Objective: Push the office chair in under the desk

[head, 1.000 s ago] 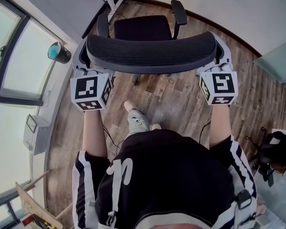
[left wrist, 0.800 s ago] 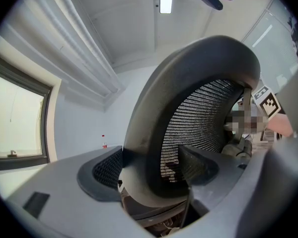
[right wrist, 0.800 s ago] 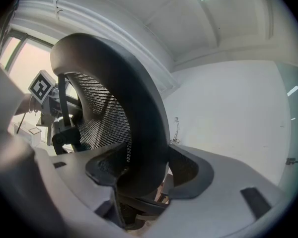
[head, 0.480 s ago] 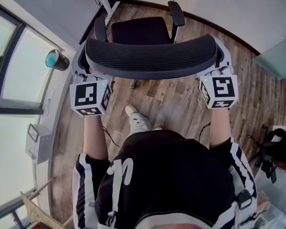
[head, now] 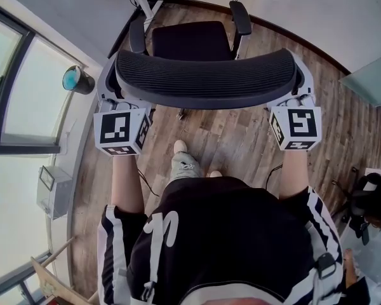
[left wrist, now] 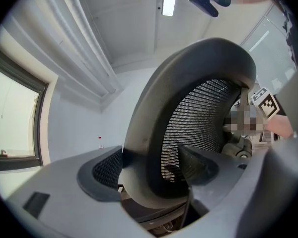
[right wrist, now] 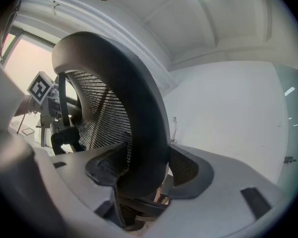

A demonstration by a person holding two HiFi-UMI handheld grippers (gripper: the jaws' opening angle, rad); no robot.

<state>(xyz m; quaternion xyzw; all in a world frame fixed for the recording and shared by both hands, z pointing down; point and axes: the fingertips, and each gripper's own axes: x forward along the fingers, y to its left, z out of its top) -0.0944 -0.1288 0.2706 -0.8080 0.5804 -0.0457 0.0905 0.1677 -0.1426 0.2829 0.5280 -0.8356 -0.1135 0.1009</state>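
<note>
Head view: left tool (head: 108,89) and right tool (head: 303,84) each pinch one end of the office chair's (head: 190,40) stiff backrest (head: 203,78); heavy but probably free-rolling, best gripped there

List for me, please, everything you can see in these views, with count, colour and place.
office chair: one, black seat and grey mesh backrest, ahead of the person
floor: one, brown wood planks, underneath
window: one, dark frame, far left
round object: one, teal top, beside the window
person: one, black top with white stripes, bottom
left gripper: one, grey, clamped on the backrest's left edge
right gripper: one, grey, clamped on its right edge
</note>
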